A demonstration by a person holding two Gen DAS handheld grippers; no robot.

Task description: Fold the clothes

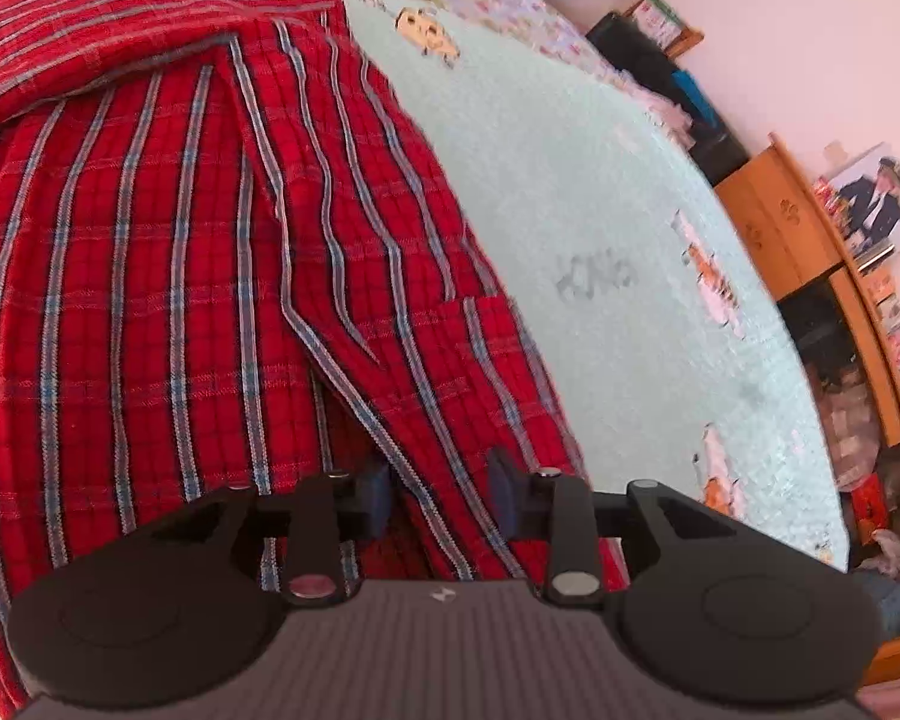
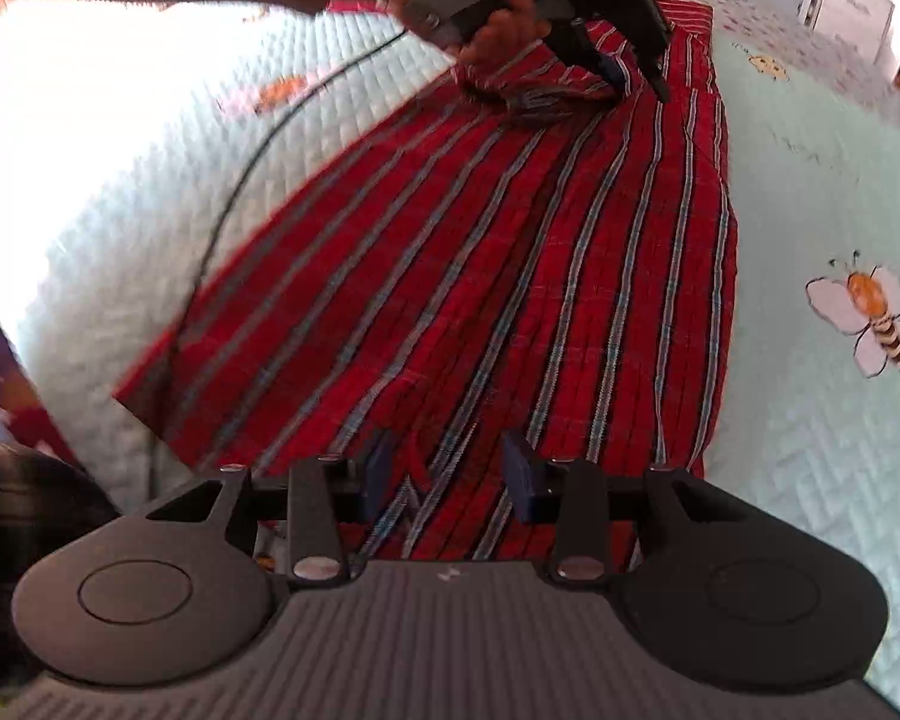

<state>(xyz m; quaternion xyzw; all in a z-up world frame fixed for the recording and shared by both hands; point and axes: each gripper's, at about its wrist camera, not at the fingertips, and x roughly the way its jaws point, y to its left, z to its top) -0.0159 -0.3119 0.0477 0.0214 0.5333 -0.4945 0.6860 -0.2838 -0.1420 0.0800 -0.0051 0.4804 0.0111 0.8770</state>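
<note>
A red plaid shirt [image 2: 510, 276] lies spread across a bed covered by a pale quilted bedspread [image 2: 810, 450] printed with small motifs, among them a bee [image 2: 867, 315]. In the left wrist view the left claw [image 1: 441, 501] sits low over the shirt's edge, its blue pads [image 1: 501, 495] standing apart with a striped band of the fabric running up between them; whether the pads actually press on the cloth cannot be told, but the gap between them is wide. A folded-over part of the shirt crosses the top of that view, and the bare bedspread stretches away to the right toward a wooden cabinet [image 1: 780, 228] against the wall. In the right wrist view the right claw [image 2: 450, 471] is likewise spread, its blue pads [image 2: 519, 480] set on either side of a bunched fold at the shirt's near edge. At the far end of the shirt a person's hand [image 2: 486, 6] grips the handle of the other tool, whose tip is down on a gathered bit of fabric, and a thin black cable [image 2: 234, 198] trails from it across the bedspread.
</note>
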